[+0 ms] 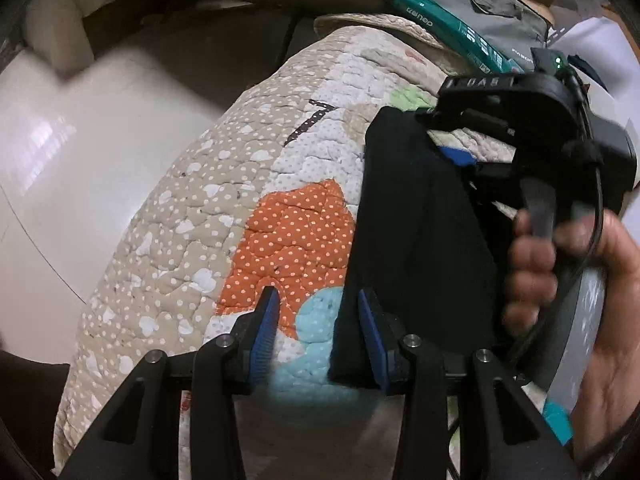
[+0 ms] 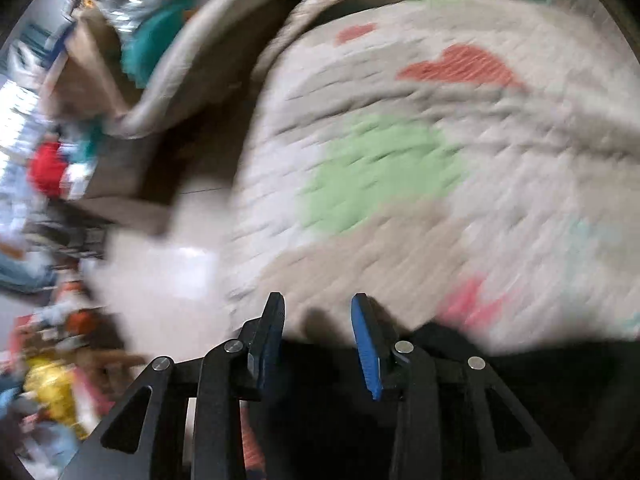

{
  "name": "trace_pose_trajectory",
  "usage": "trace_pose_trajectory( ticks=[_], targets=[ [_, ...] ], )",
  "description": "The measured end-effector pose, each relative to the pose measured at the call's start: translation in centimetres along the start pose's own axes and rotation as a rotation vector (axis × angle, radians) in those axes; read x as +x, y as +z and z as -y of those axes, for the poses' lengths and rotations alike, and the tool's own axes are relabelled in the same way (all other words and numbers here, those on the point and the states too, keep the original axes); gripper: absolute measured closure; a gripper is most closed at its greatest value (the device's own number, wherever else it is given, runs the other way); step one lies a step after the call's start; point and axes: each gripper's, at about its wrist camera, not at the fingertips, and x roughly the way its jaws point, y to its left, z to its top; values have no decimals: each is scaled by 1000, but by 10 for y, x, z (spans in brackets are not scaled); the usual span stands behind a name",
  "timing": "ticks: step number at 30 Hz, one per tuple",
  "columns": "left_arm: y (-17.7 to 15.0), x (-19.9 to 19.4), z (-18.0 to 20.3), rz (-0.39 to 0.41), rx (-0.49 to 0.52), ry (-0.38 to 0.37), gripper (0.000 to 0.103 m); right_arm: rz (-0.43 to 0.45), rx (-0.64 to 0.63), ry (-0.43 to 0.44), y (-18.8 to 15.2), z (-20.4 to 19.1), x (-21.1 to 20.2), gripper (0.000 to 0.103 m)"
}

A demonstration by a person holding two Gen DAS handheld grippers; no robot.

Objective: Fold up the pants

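The black pants (image 1: 416, 216) lie folded into a long narrow strip on a quilted patchwork mat (image 1: 224, 208). My left gripper (image 1: 318, 304) is open and empty, its right finger at the strip's near left edge. The right gripper shows in the left wrist view (image 1: 452, 148), held in a hand over the far end of the pants. In the blurred right wrist view my right gripper (image 2: 318, 312) is open and empty, with black cloth (image 2: 520, 360) under and behind its fingers and the mat (image 2: 400, 160) ahead.
Pale glossy floor (image 1: 80, 168) lies left of the mat. A teal box (image 1: 448, 28) and a grey bag (image 1: 492, 8) lie past the mat's far end. Cluttered items (image 2: 48, 168) sit at the left of the right wrist view.
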Motion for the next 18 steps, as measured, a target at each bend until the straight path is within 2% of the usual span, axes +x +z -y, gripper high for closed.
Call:
trace_pose_trajectory(
  ticks=[2, 4, 7, 10, 13, 17, 18],
  targets=[
    [1, 0, 1, -1, 6, 10, 63, 36, 21, -5, 6, 4, -11, 65],
    [1, -1, 1, -4, 3, 15, 63, 105, 28, 12, 4, 10, -40, 62],
    [4, -5, 0, -8, -22, 3, 63, 190, 22, 0, -12, 24, -92, 47],
    [5, -13, 1, 20, -30, -27, 63, 285, 49, -35, -43, 55, -150, 40],
    [9, -27, 9, 68, 7, -61, 63, 373, 155, -79, -94, 96, -202, 38],
    [23, -43, 40, 68, 117, -125, 62, 413, 347, -68, -157, 143, -230, 38],
    [27, -46, 56, 53, 177, -131, 60, 418, 395, -52, -169, 155, -231, 38]
  ],
)
